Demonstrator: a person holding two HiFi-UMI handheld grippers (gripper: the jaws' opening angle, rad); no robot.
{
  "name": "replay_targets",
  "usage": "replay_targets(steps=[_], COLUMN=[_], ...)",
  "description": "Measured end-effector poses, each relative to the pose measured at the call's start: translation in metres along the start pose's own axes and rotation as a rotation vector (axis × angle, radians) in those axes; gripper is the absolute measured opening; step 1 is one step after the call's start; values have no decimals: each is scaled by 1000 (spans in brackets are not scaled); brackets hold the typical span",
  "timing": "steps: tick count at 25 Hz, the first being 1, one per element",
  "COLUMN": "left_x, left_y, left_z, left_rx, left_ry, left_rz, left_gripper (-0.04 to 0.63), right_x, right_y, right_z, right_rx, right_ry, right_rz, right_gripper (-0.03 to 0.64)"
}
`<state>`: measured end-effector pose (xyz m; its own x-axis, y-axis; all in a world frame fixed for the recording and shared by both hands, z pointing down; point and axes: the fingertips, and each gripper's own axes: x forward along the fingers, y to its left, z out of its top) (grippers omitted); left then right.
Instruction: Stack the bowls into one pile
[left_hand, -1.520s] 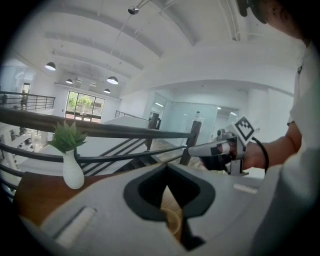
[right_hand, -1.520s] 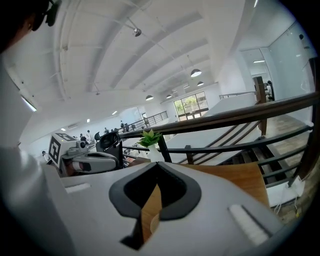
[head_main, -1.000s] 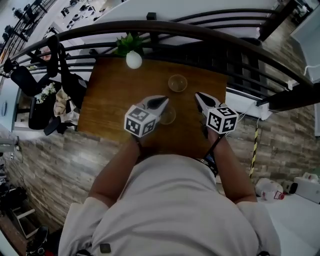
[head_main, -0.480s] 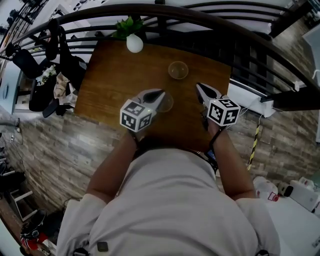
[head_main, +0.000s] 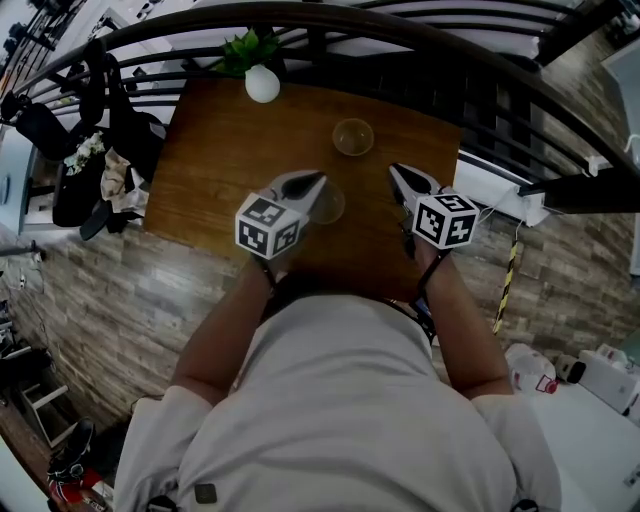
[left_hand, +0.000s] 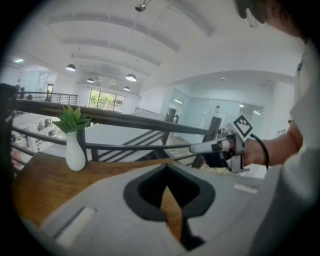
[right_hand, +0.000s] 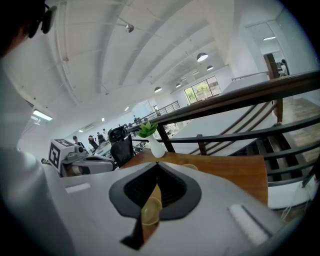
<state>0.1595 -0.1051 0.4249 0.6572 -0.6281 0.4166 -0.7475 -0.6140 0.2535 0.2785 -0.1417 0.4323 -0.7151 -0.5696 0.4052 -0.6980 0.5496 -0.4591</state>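
Two clear bowls sit apart on the counter (head_main: 215, 150), not yet stacked. The far bowl (head_main: 352, 137) is close to the far edge, right of its middle. The near bowl (head_main: 328, 204) is around the counter's middle. A vase (head_main: 262, 85) stands at the far edge, well apart from both.

The left claw (head_main: 320, 178) is clenched on nothing, its tip just beside the near bowl's rim or over it; the head view does not settle which. The right claw (head_main: 393, 168) is also clenched and empty, to the right of both bowls and touching neither.

The likeliest trouble comes from the left claw. If it comes lower while clenched, its tip would probably shove the light bowl across the wood or tip it, not take it. A pinch on only the thin rim may slip as the bowl lifts. The far bowl sits near the edge by the railing, so a careless nudge while nesting could send it off.
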Motion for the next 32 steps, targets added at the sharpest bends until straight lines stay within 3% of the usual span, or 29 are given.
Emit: replay_targets(steps=[14,32], left_x=[27,90], left_y=[65,137], left_z=[4,-33], left_rx=[-38,-105], left_ry=[16,112], left_rz=[-9,-80], left_gripper=[5,3], right_x=[58,139], right_y=[-32,-99], right_z=[12,-9], right_rx=[28,106], right_ry=[47,137], right_rz=[-37,-114], right_gripper=[9,41])
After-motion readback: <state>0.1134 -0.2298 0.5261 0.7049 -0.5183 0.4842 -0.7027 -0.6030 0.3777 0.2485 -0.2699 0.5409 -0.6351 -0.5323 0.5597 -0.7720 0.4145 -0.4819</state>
